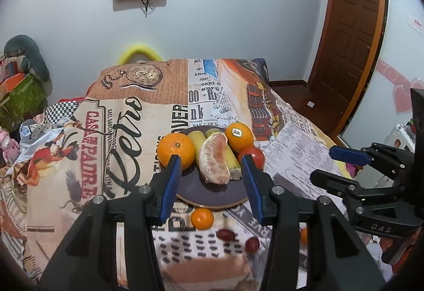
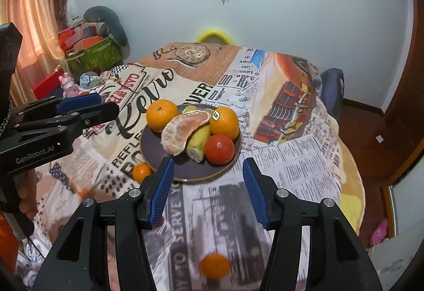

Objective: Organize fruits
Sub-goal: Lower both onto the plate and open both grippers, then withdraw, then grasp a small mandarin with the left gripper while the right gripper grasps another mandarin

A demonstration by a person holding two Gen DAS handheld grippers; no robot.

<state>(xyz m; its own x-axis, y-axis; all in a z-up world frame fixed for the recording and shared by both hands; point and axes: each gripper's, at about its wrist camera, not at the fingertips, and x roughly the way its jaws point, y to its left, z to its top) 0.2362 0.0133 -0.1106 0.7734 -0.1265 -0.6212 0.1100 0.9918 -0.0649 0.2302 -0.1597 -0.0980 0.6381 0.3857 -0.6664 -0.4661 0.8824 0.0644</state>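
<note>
Dark plate (image 1: 212, 192) of fruit on printed tablecloth (image 2: 304, 171); left gripper (image 1: 210, 174) and right gripper (image 2: 208, 185) both wide open, empty.

Table (image 2: 304, 158) under a printed newspaper-collage cloth (image 2: 296, 174), with a plate and loose fruit on it.
A dark plate (image 2: 201, 171) of fruit sits near the table's middle. Toward the near edge lie a small orange (image 1: 202, 218) just beside the plate's rim, another small orange (image 2: 214, 265) closer to the near edge, and two dark red grapes (image 1: 226, 234) (image 1: 252, 244) on the cloth between them.
</note>
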